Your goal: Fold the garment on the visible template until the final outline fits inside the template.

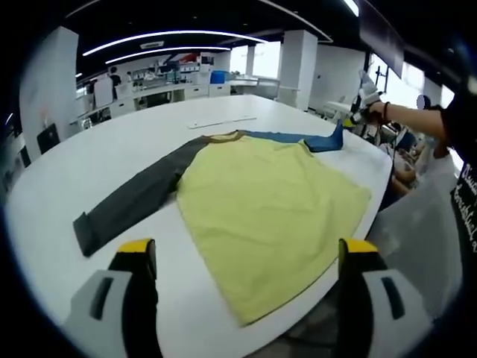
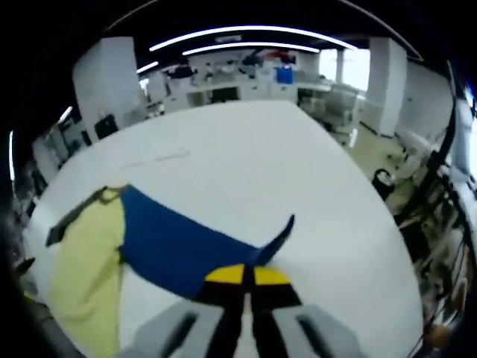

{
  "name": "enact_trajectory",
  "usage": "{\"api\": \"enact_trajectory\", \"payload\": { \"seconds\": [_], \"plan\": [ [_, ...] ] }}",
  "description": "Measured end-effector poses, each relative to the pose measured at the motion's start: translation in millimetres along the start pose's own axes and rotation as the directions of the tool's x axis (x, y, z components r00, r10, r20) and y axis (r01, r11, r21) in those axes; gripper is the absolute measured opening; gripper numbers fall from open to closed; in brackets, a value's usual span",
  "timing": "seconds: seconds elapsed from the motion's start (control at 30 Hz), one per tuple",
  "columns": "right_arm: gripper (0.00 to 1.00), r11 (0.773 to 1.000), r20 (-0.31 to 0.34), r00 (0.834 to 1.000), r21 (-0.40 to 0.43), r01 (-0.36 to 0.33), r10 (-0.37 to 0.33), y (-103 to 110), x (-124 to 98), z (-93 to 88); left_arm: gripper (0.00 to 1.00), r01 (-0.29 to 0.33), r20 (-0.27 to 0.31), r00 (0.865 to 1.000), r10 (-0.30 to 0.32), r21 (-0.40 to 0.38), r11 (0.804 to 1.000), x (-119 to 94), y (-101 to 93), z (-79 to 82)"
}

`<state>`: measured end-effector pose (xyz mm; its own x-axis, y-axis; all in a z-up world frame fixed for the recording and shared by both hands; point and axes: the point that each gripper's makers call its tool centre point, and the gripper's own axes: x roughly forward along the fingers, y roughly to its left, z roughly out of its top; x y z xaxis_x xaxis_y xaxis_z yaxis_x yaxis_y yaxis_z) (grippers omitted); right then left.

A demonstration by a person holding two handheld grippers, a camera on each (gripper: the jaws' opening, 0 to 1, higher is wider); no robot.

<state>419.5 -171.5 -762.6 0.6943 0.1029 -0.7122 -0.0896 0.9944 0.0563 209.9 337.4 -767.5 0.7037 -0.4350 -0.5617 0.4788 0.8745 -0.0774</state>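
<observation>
Right gripper (image 2: 244, 287): jaws closed on the blue sleeve (image 2: 179, 242), pinched near its cuff end.
Left gripper (image 1: 246, 257): jaws wide apart, empty, hovering off the yellow body's (image 1: 268, 201) hem.
Garment: flat on the white table (image 1: 112, 149), grey sleeve (image 1: 134, 201) stretched away from the yellow body.
Key relation: blue sleeve's long axis runs from the right gripper to the yellow body, so I judge the fold goes inward along it.

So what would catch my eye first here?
The yellow shirt spread across the white table, with one grey sleeve stretched out flat. The right gripper is shut on the blue sleeve and lifts its end off the table.
</observation>
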Motion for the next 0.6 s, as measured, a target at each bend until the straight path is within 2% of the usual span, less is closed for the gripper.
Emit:
{"api": "enact_trajectory", "payload": {
  "seconds": [0.1,0.27,0.3,0.37,0.6],
  "plan": [
    [0.0,1.0,0.002,1.0,-0.027,-0.01,0.01,15,-2,5.6,0.99,0.0,0.001,1.0,0.0,-0.001,1.0,-1,-0.3,-0.3],
    [0.0,0.998,0.003,0.999,-0.048,-0.047,0.048,26,8,18.3,0.99,0.0,0.007,1.0,0.001,-0.006,1.0,-2,-0.8,-0.5],
    [0.0,0.996,0.002,0.998,-0.066,-0.061,0.061,34,1,16.8,0.99,0.001,0.006,1.0,-0.001,-0.003,1.0,-2,-1.0,-1.1],
    [0.0,0.995,-0.006,0.997,-0.07,-0.075,0.075,39,3,19.2,0.99,-0.002,0.003,1.0,0.002,-0.001,1.0,-3,-0.2,-2.3],
    [0.0,0.987,0.007,0.991,-0.09,-0.133,0.134,69,11,40.8,0.99,-0.006,0.003,1.0,0.006,-0.006,1.0,-3,-2.0,-3.5]
  ]
}}
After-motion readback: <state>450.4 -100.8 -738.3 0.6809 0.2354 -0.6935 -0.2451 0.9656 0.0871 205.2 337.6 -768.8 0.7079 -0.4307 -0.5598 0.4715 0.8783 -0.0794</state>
